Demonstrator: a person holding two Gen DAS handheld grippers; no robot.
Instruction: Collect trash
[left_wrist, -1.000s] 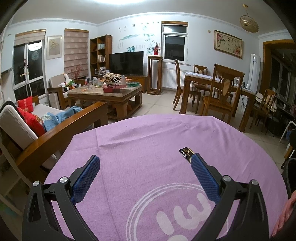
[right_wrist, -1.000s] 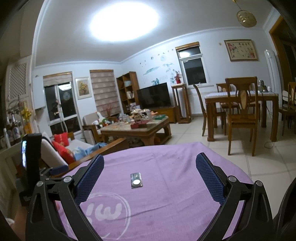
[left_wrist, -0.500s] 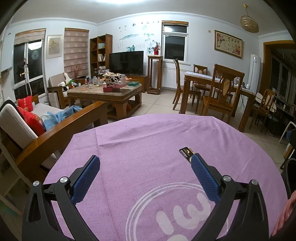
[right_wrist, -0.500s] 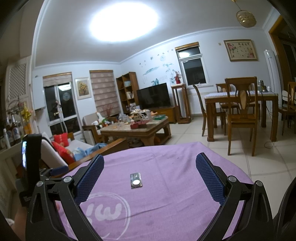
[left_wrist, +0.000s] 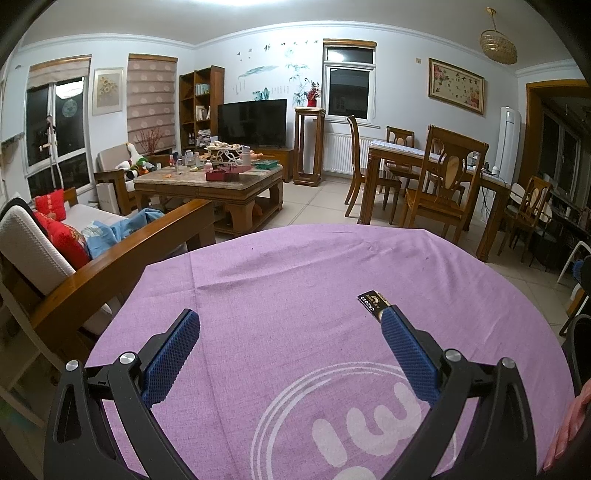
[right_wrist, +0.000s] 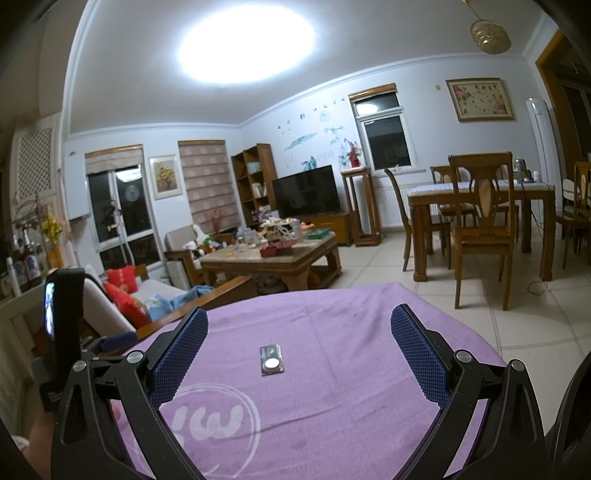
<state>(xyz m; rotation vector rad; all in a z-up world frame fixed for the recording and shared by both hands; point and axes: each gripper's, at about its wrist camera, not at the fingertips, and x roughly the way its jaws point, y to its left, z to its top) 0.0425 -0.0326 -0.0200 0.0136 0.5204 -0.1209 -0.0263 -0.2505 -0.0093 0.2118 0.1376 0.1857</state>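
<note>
**Both grippers parked over the purple cloth, battery pack untouched**

Nothing has really moved since a second ago, both views look the same. Left gripper (left_wrist: 290, 323) hangs over the purple tablecloth (left_wrist: 295, 273) with its blue pads spread wide, gripping nothing. Right gripper (right_wrist: 299, 325) is spread wide too. That little coin battery pack (right_wrist: 271, 359) lies flat on the cloth between the right gripper's fingers, touching neither one. From the left wrist view it (left_wrist: 373, 302) peeks out just past the right-hand pad (left_wrist: 408, 350).

Battery card (left_wrist: 373, 302) partly behind fingers (left_wrist: 408, 350).
</note>
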